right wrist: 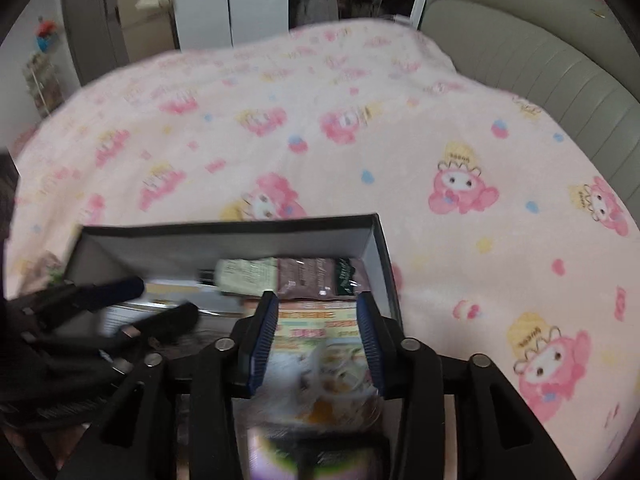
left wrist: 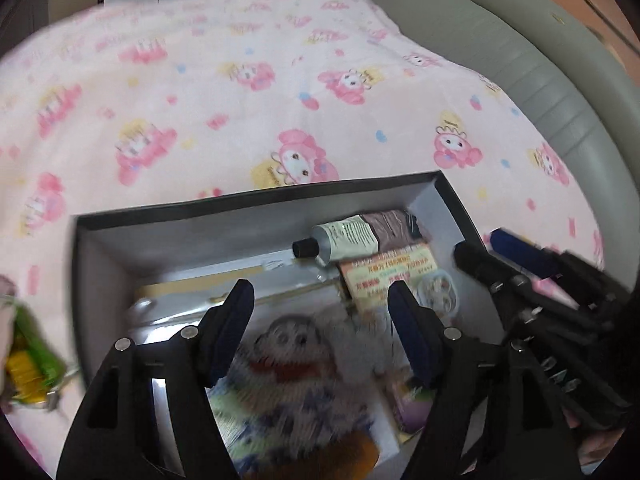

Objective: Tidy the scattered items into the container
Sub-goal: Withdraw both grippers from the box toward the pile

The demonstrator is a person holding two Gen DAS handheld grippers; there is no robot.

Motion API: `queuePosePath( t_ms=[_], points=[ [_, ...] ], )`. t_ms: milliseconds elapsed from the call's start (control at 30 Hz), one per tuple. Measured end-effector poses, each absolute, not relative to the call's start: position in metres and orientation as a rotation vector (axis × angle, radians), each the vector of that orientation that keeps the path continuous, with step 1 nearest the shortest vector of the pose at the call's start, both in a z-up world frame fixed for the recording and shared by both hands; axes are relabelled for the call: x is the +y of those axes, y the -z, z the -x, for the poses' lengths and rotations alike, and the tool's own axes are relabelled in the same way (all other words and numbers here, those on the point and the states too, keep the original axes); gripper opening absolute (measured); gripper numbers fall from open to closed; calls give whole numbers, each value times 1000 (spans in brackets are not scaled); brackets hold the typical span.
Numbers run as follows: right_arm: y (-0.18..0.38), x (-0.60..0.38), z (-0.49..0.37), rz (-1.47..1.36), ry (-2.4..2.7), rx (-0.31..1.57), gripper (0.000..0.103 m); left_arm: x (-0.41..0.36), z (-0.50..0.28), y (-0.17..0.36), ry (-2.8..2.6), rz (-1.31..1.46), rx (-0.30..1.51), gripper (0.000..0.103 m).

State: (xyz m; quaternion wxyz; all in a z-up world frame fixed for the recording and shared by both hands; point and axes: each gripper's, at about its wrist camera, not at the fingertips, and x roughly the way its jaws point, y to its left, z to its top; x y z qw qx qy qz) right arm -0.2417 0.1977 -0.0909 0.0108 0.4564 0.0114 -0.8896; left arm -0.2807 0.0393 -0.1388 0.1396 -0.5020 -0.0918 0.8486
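A shallow black cardboard box with a pale grey inside (left wrist: pixel 120 272) sits on a pink fleece blanket printed with cartoon rabbits (left wrist: pixel 248 92), and both grippers hang over it, pointing steeply down. The left gripper (left wrist: pixel 320 300) has its blue-padded jaws spread wide with nothing between them; beneath the gap lies a fluffy grey-and-white plush toy with a red collar (left wrist: pixel 296 356), blurred, resting inside the box. The right gripper (right wrist: pixel 318 316) also stands released, its ribbed blue pads apart and touching nothing — below them is a clear plastic bag of small pale and yellow bits (right wrist: pixel 340 372) on top of an orange-and-yellow printed packet (right wrist: pixel 316 320).

Toward the far right corner of the box lie a pale green tube with a black cap (left wrist: pixel 340 238) and, just beside it, a brown foil sachet (left wrist: pixel 394 222). A silvery flat pouch (left wrist: pixel 184 308) lines the left part of the box floor.

Outside the box, on the blanket at its left, a green-and-yellow wrapped item (left wrist: pixel 28 360) is still scattered, only partly in view. A grey padded headboard (right wrist: pixel 540 64) curves along the blanket's far right
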Motion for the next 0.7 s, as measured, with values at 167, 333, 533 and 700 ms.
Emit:
queuePosePath(
  t_ms=[167, 333, 533, 700],
  points=[
    [69, 197, 193, -1346, 2794, -82, 39, 30, 226, 102, -2499, 1339, -234, 71],
    [45, 185, 141, -1286, 2778, -100, 39, 21, 168, 70, -2538, 1293, -133, 71],
    [31, 162, 91, -1273, 2712, -125, 39, 0, 110, 43, -2541, 1299, -43, 70],
    [19, 139, 67, -1224, 2672, -101, 39, -20, 80, 26, -2579, 1278, -14, 71]
  ],
)
